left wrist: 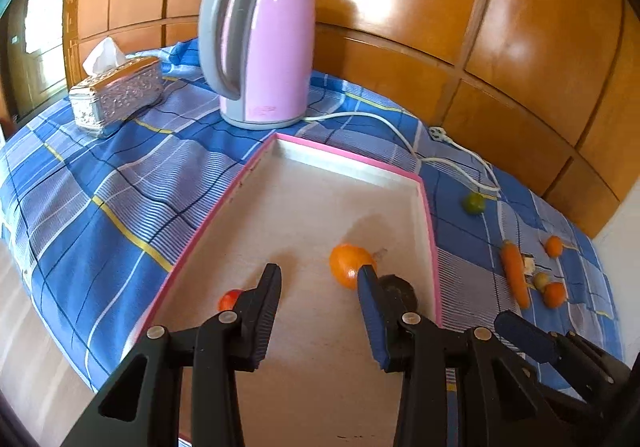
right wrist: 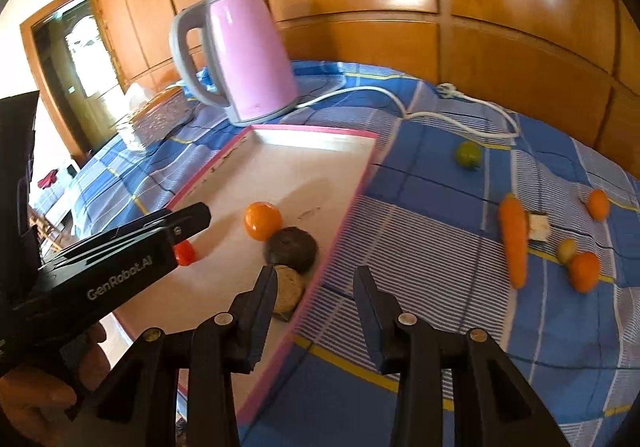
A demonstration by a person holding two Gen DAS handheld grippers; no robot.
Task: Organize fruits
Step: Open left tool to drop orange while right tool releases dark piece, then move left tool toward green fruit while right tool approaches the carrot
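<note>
Blue plaid cloth point(right wrist: 460, 207) lies bare beside the pink-rimmed tray point(right wrist: 340, 231), where my left gripper point(left wrist: 318, 311) and right gripper point(right wrist: 316, 307) hang empty, jaws apart

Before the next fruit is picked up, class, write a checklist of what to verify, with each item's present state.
1. Left gripper empty, fingers apart: ok.
2. Right gripper empty, fingers apart: ok.
3. Pink-rimmed white tray has free space: ok.
4. All fruit is in the tray: not ok; green round fruit and small orange fruit lie on the blue checked cloth.
5. White kettle cord clear of the green fruit: cannot tell.
</note>
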